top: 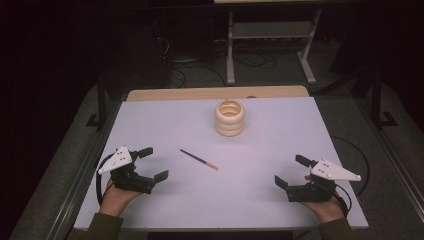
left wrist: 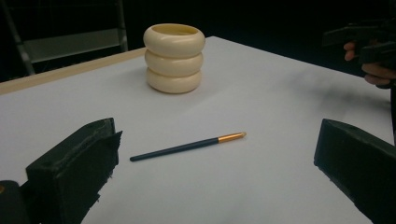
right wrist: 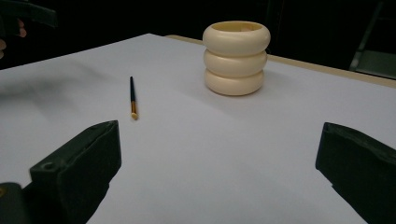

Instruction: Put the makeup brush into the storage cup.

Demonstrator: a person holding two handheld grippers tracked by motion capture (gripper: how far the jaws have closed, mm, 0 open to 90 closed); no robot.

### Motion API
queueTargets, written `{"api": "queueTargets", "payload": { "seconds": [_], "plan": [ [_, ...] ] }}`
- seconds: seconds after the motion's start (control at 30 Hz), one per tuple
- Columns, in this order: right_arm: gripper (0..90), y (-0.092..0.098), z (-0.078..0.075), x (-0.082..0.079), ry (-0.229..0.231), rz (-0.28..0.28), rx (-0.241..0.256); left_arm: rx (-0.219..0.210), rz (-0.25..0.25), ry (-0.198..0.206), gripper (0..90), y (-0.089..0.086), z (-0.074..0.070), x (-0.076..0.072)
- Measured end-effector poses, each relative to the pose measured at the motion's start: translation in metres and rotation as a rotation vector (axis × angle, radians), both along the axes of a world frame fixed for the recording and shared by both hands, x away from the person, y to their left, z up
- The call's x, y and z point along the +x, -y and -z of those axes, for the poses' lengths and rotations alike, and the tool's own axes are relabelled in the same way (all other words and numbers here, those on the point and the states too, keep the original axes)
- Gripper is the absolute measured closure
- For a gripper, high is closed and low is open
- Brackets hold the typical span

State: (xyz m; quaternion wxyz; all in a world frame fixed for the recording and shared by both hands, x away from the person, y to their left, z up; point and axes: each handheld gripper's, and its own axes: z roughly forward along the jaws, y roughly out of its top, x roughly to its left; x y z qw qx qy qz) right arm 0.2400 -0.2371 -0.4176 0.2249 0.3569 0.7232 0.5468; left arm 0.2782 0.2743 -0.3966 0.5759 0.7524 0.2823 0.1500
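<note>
Brush (top: 198, 159) lies flat, handle toward the wide-open, empty left gripper (top: 153, 163), nearer it than the equally open, empty right gripper (top: 290, 171).

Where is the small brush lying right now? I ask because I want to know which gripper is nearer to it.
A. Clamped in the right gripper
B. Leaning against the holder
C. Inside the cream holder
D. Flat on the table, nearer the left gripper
D: the brush lies flat on the table, apart from the cream ringed holder, closer to the open left gripper than to the open right gripper.
</note>
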Motion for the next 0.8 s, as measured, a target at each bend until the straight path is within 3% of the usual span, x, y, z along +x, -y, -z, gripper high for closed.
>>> {"api": "queueTargets", "payload": {
  "seconds": [0.47,0.8],
  "plan": [
    [0.0,0.0,0.0,0.0,0.001,-0.002,-0.003,-0.013,0.022,0.0,0.0,0.01,-0.005,0.011],
    [0.0,-0.001,0.001,0.0,-0.007,-0.007,0.004,0.011,0.047,-0.005,0.0,0.02,-0.006,0.02]
  ]
}}
